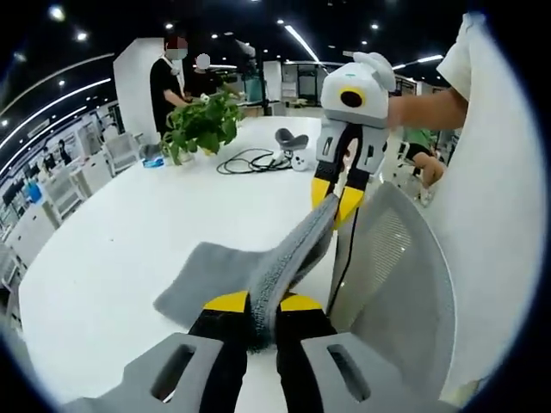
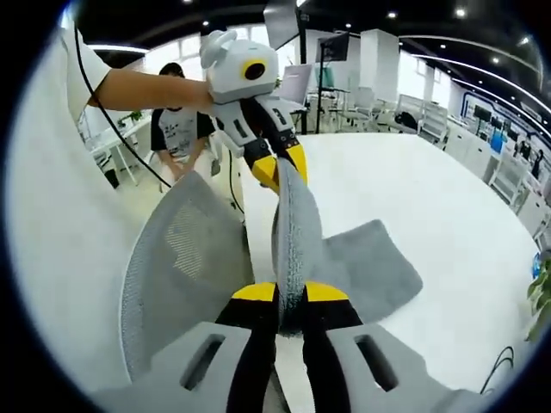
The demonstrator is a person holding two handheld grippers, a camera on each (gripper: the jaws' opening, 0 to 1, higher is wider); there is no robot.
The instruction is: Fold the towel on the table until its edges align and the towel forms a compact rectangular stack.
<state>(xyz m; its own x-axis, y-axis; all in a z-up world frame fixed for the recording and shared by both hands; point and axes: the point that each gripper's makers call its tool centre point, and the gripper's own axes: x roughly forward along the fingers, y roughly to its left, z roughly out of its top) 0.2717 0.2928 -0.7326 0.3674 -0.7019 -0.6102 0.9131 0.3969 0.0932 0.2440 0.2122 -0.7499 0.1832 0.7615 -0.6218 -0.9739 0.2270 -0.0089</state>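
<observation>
the grey terry-cloth towel [image 1: 284, 258] is stretched taut in the air between the two claws, with its far portion still lying spread on the white table [image 1: 112, 249]. the left claw [image 1: 261, 303] is clamped narrow on one end of the lifted edge, and the right claw [image 2: 290, 292] is pinched onto the other end. in the left gripper view the right claw appears far and to the right, its yellow tips shut on the towel; in the right gripper view the left claw sits at the far end of the same strip. holding the edge by both ends probably keeps it straight so it can be carried over the flat part for a fold.

a grey mesh office chair back [image 1: 392, 258] stands near the table edge, just beside the raised edge of the towel, and hides the table edge behind it. farther off on the table are a potted green plant [image 1: 200, 125] and a coiled black cable [image 1: 250, 161]. the towel's corners inside the jaws are hidden, and how its edges align cannot be made out.
</observation>
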